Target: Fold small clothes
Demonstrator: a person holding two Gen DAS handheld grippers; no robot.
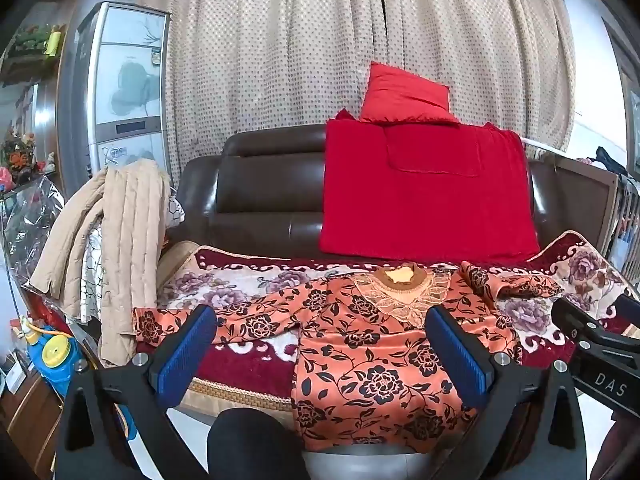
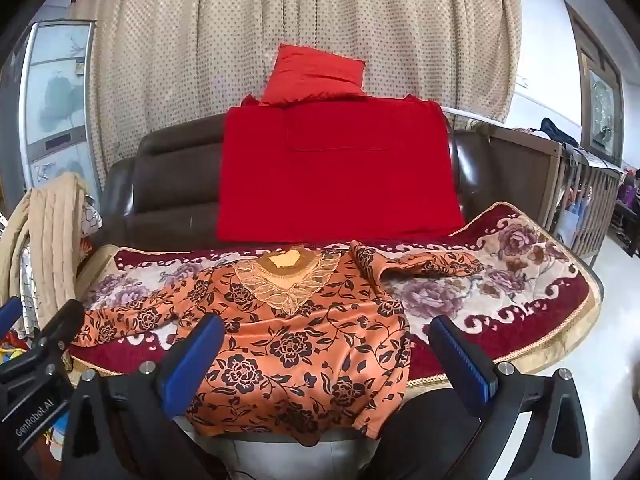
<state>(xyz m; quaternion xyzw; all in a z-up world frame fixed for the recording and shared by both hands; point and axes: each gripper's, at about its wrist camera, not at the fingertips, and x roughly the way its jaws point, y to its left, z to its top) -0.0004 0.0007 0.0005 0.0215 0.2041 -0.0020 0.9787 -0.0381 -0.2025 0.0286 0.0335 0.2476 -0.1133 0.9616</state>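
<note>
Both tongs stand with their jaws spread fully apart and nothing between the blue pads. Left gripper (image 1: 320, 356) and right gripper (image 2: 326, 364) hover side by side, tilted downward, above the near edge of the sofa seat, clear of the fabric.

Task item: an orange floral top (image 1: 384, 360) lies flat, front side up, on a floral seat cover (image 1: 248, 284) directly ahead of and below both tongs. Its lace collar (image 1: 404, 292) points away from the tongs; its hem hangs over the seat's near edge, closest to them. Seen from the left gripper, the garment's body fills the gap between the fingers and runs under the right-hand finger (image 1: 460, 360). Seen from the right gripper, the body sits toward the left-hand finger (image 2: 192, 364), with bare seat cover beneath the other finger.

Sleeves: one sleeve (image 1: 224, 320) extends outward past the left gripper's left-hand finger, lying roughly straight. The other sleeve (image 2: 424, 266) lies bent and bunched, ahead of the right gripper, beyond the garment's shoulder.

Surroundings: beyond the garment, a dark brown leather sofa (image 1: 264, 184) carries a red cloth (image 1: 424, 196) draped over its backrest, with a red cushion (image 1: 404, 96) on top. A beige quilted coat (image 1: 120, 248) hangs over the sofa arm, outboard of the left gripper. Dotted beige curtains (image 1: 280, 48) close the background.
</note>
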